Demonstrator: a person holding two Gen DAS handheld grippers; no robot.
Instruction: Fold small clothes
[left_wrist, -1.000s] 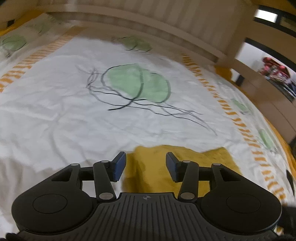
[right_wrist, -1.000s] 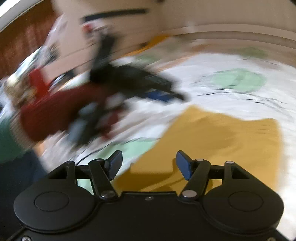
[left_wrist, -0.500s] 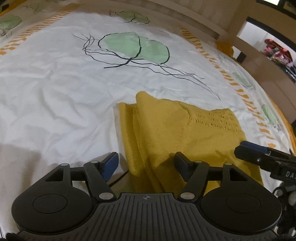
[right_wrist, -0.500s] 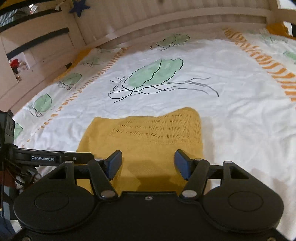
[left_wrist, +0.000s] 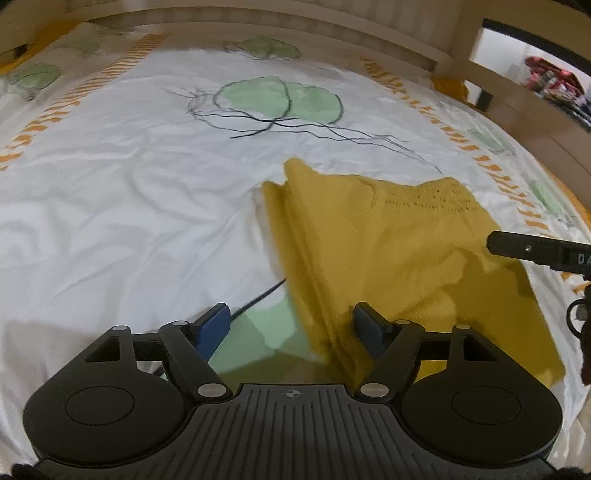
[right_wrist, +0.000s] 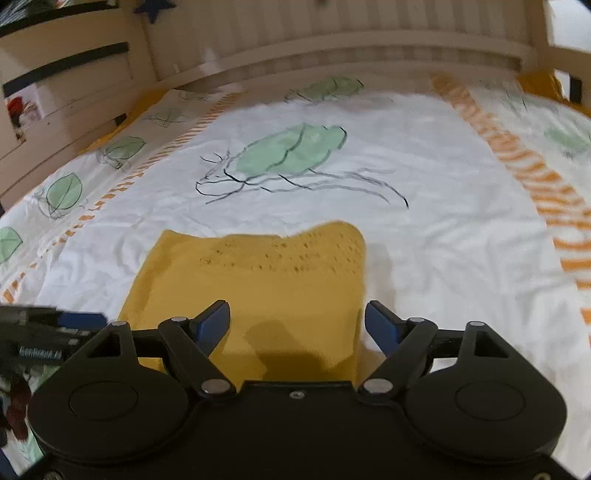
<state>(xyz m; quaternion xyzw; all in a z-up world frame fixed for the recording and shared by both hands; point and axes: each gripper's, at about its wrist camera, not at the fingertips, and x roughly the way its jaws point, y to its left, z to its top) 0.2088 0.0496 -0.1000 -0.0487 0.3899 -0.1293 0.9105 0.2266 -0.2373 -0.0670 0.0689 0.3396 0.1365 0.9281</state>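
Observation:
A yellow knitted garment (left_wrist: 388, 240) lies on the white bed sheet (left_wrist: 129, 184), its left side folded into ridges. My left gripper (left_wrist: 291, 328) is open and empty, low over the garment's near left edge. In the right wrist view the garment (right_wrist: 266, 280) lies flat with an openwork band at its far edge. My right gripper (right_wrist: 297, 325) is open and empty, straddling the garment's near right edge. The right gripper's finger (left_wrist: 535, 251) shows at the right of the left wrist view; the left gripper (right_wrist: 48, 332) shows at the left of the right wrist view.
The sheet carries green leaf prints (left_wrist: 280, 96) and orange striped bands (right_wrist: 535, 173). A wooden slatted bed rail (right_wrist: 332, 44) runs along the far side, with a rail and post (left_wrist: 480, 44) at the right. Cluttered shelves (left_wrist: 554, 85) stand beyond.
Both grippers have pulled back slightly toward the garment's near edge and stayed open. The right gripper has shifted right, so its right finger is now off the cloth. The garment lies as before.

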